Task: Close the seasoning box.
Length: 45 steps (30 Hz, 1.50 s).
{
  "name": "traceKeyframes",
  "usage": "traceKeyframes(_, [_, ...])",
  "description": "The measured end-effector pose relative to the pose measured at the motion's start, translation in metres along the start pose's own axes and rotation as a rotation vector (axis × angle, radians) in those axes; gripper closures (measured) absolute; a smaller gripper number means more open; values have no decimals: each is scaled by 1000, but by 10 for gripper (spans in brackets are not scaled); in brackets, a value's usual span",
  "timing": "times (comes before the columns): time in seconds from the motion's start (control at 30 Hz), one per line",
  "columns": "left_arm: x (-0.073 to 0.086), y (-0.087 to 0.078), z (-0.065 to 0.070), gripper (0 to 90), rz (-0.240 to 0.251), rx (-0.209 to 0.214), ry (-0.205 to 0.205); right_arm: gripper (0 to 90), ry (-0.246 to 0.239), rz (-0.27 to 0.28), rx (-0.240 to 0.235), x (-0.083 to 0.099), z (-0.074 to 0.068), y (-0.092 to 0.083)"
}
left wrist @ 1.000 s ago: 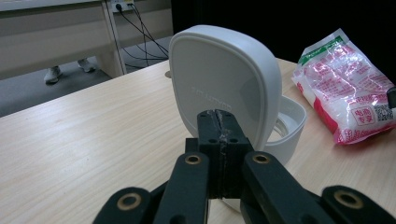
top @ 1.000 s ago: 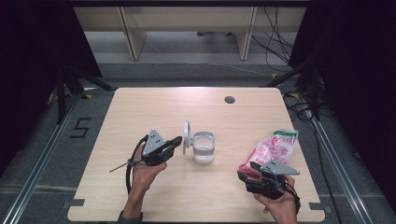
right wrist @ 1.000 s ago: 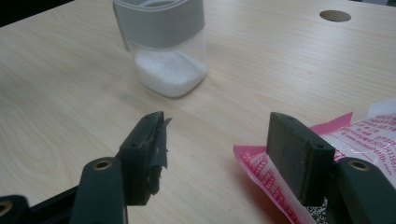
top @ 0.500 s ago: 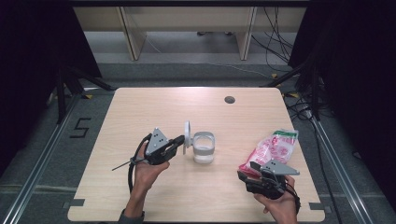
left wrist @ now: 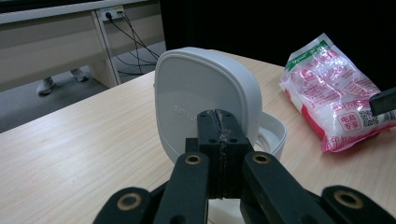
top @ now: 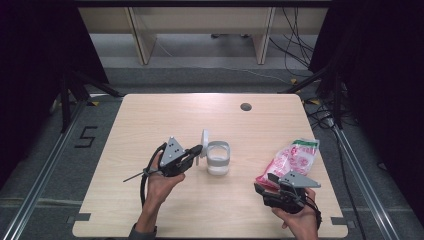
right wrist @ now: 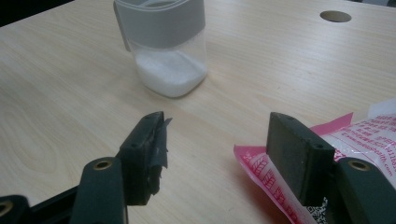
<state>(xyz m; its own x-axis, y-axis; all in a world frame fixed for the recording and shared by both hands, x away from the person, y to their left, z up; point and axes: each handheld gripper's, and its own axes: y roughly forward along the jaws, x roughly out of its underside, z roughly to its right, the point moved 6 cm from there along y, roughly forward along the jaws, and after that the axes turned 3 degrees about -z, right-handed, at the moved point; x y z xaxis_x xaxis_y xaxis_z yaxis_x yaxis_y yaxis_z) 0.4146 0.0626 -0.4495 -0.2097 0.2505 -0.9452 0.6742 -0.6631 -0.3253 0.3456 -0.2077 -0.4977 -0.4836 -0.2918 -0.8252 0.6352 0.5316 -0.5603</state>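
White lid (left wrist: 201, 98) stands open mid-frame; my left gripper (left wrist: 218, 128) is clamped shut against it, my right gripper (right wrist: 219, 149) gapes wide beside the pink bag (right wrist: 369, 135).

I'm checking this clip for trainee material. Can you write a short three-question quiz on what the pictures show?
1. True or false: the lid of the jar stands open.
2. Which gripper has its fingers pressed together? A) the left gripper B) the right gripper
3. What lies right beside the right gripper on the table?

Key
1. True. The lid is swung up at the jar's left side, and the jar holds a white powder at its bottom.
2. A. In the left gripper view the fingers meet just in front of the lid; the right gripper's stand apart with nothing between them.
3. The pink and white bag, with one corner at the right gripper's fingers.
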Motion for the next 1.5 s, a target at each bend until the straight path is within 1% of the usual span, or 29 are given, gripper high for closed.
traceKeyframes(0.07, [-1,0,1,893,-1,3,3,385,5,0,-2,0,-1,0])
traceKeyframes(0.1, [-1,1,3,893,1,9,6,385,25,-6,-3,0,-3,0])
traceKeyframes(0.13, [-1,1,3,893,1,9,6,385,1,1,0,0,-1,0])
traceKeyframes(0.17, [-2,1,4,893,3,9,1,385,1,9,-4,-1,-1,1])
traceKeyframes(0.27, [-3,2,6,893,3,14,3,385,2,9,-3,0,-1,1])
traceKeyframes(0.37, [-4,3,8,893,4,19,17,385,1,7,-9,0,-2,1])
traceKeyframes(0.47, [-5,4,10,893,8,24,11,385,-2,6,-8,0,-1,1])
traceKeyframes(0.57, [-5,4,11,893,-5,28,31,385,-7,6,-8,0,-1,2])
traceKeyframes(0.63, [-6,5,13,893,4,32,24,385,-3,6,-10,0,-1,2])
traceKeyframes(0.67, [-6,5,14,893,6,34,28,385,-15,7,-1,0,-1,1])
traceKeyframes(0.7, [-6,5,15,893,2,36,28,385,0,6,-4,0,-1,1])
traceKeyframes(0.77, [-6,5,16,892,3,41,27,385,4,6,-5,0,-2,1])
traceKeyframes(0.83, [-7,6,18,883,15,63,16,385,1,5,-5,0,-1,1])
traceKeyframes(0.87, [-7,5,18,883,7,63,17,385,17,1,-4,1,-3,1])
traceKeyframes(1.0, [-7,5,20,857,9,75,13,385,8,3,-2,0,-2,1])
traceKeyframes(1.03, [-8,4,18,823,19,50,37,385,16,2,-4,1,-3,1])
traceKeyframes(1.07, [-8,4,18,801,19,50,37,385,16,2,-5,1,-3,1])
traceKeyframes(1.1, [-7,2,20,762,21,61,26,385,16,2,-6,1,-3,1])
traceKeyframes(1.13, [-7,2,20,733,21,61,26,384,15,0,-5,1,-3,1])
traceKeyframes(1.17, [-6,1,22,709,17,76,15,384,10,1,-4,1,-2,1])
traceKeyframes(1.2, [-6,0,24,709,23,90,15,384,10,1,-4,1,-2,1])
traceKeyframes(1.23, [-6,-2,25,653,29,104,21,384,12,1,-4,1,-2,2])
traceKeyframes(1.27, [-5,-4,25,653,31,102,15,384,12,1,-4,1,-2,2])
traceKeyframes(1.3, [-3,-6,25,627,27,103,3,384,-2,4,-9,1,-1,2])
traceKeyframes(1.33, [-1,-7,24,587,24,103,8,384,-2,4,-10,1,-1,2])
traceKeyframes(1.4, [0,-9,24,550,23,101,3,384,3,6,-15,1,-1,2])
traceKeyframes(1.43, [1,-11,24,527,16,97,-2,384,-3,3,-11,1,-1,3])
traceKeyframes(1.47, [3,-12,24,527,12,95,-1,384,-3,3,-11,1,-1,3])
traceKeyframes(1.5, [6,-15,24,484,-4,89,-4,383,-2,0,-13,1,-1,3])
